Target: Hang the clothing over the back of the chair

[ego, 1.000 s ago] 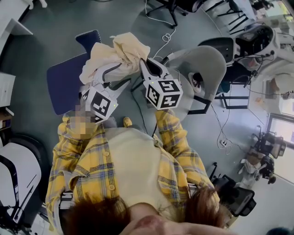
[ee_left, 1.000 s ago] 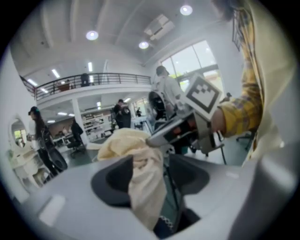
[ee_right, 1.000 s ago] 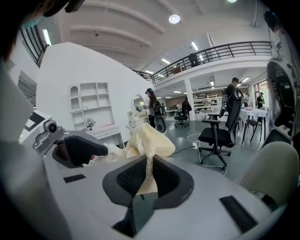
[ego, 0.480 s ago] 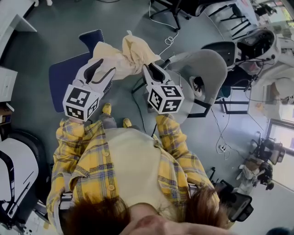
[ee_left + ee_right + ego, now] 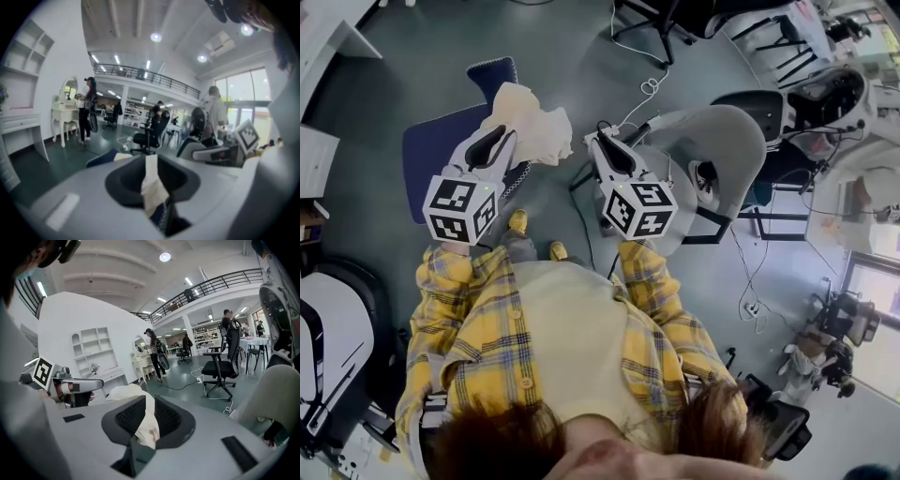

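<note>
The cream clothing (image 5: pixel 530 117) is bunched above the blue chair (image 5: pixel 431 159), whose back (image 5: pixel 492 75) stands at the far side. My left gripper (image 5: pixel 508 131) has just been closing and is shut on a narrow fold of the clothing (image 5: pixel 151 185) between its pads. My right gripper (image 5: pixel 595 141) holds the clothing's right end. Its jaws have just been opening a little, but cloth (image 5: pixel 149 425) still fills the gap between the pads, and the rest of the heap (image 5: pixel 124 394) lies beyond them.
A grey office chair (image 5: pixel 722 131) stands right of my right gripper, with cables (image 5: pixel 647 84) on the floor behind it. Black office chairs (image 5: pixel 652 19) stand further back. A white desk edge (image 5: pixel 328 47) is at the far left. People (image 5: pixel 86 110) stand in the distance.
My left gripper rolled, shifted left and closed on the clothing. The bundle moved left and now sits over the blue chair. The right gripper stayed nearly in place.
</note>
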